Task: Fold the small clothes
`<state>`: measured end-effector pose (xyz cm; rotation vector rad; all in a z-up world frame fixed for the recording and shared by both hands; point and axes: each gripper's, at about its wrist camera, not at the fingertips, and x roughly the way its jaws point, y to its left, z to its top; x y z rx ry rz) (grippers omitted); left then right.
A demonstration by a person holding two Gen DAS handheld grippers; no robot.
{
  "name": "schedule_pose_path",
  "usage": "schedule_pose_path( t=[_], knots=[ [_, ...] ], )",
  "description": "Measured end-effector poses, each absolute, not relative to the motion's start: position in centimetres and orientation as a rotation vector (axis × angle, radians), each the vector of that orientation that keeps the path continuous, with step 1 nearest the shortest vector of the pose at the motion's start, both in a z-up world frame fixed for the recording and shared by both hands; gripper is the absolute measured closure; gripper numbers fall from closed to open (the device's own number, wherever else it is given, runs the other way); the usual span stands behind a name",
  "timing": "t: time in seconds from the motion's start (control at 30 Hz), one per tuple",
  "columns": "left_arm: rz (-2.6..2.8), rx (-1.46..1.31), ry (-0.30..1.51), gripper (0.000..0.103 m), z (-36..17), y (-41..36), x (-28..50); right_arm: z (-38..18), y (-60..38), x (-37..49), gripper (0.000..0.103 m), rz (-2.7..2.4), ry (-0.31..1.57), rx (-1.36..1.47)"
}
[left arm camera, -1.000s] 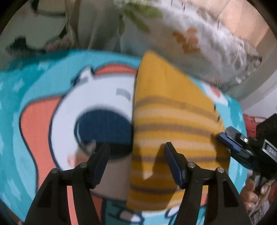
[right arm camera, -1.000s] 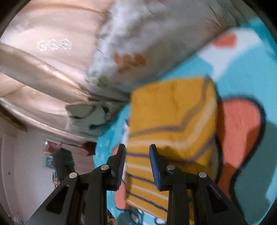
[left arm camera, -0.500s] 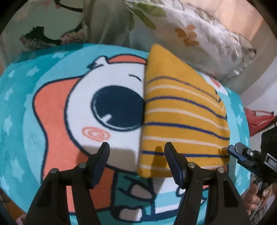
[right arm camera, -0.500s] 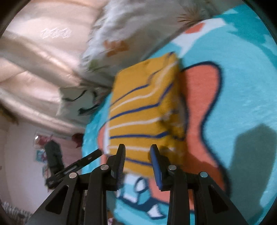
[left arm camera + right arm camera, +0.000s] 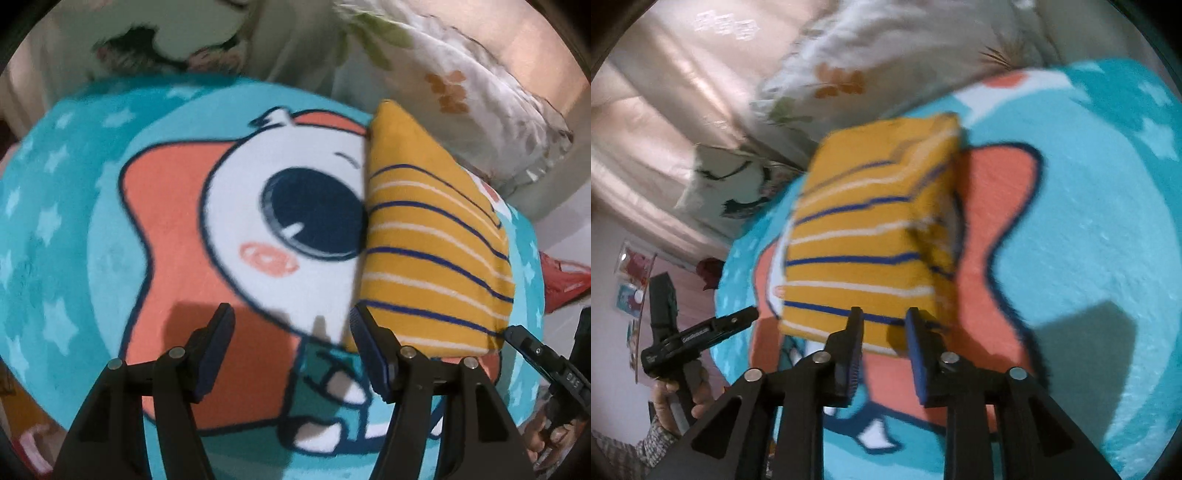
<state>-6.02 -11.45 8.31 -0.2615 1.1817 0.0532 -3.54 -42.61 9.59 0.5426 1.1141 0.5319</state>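
One round cartoon rug [image 5: 92,229] spreads beneath both grippers. Two pillows sit beyond it: a floral pillow [image 5: 480,92] and a white pillow [image 5: 727,181] with dark markings. One folded yellow striped garment [image 5: 432,258] lies on the rug, ahead and right of the left gripper [image 5: 291,354], whose fingers are spread wide over bare rug. The right gripper [image 5: 882,350] has its fingers parted, holding nothing, just short of the garment's near edge [image 5: 871,236].
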Motion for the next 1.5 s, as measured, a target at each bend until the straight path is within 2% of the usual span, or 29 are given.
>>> schedule_pose_path(
  t=[0.1,0.17,0.37,0.47,0.53,0.83,1.2,1.5],
  knots=[
    [0.011,-0.2,1.204,0.034,6.9,-13.2,-5.7,8.5,-40.6,-2.9,0.074,0.547,1.149,0.482],
    [0.014,-0.103,1.307,0.032,4.0,-14.7,-4.6,7.3,-40.3,-2.5,0.074,0.514,1.184,0.465],
    [0.01,-0.149,1.26,0.033,7.2,-14.1,-4.5,10.2,-43.1,-2.2,0.073,0.507,1.136,0.521],
    [0.003,-0.116,1.222,0.033,8.6,-14.6,-3.4,12.0,-43.8,-0.4,0.067,0.501,1.072,0.537],
    [0.005,-0.091,1.207,0.033,9.0,-15.4,-2.3,12.5,-43.3,1.2,0.067,0.479,1.05,0.513],
    [-0.013,0.017,1.195,0.033,7.2,-19.0,2.6,8.3,-42.0,6.1,0.067,0.388,1.118,0.465],
    [-0.014,0.02,1.203,0.033,7.2,-18.8,2.6,10.8,-40.9,7.7,0.067,0.386,1.092,0.412],
    [-0.007,0.015,1.211,0.03,7.0,-18.5,2.5,9.7,-38.3,9.9,0.067,0.381,1.097,0.189]
  ],
)
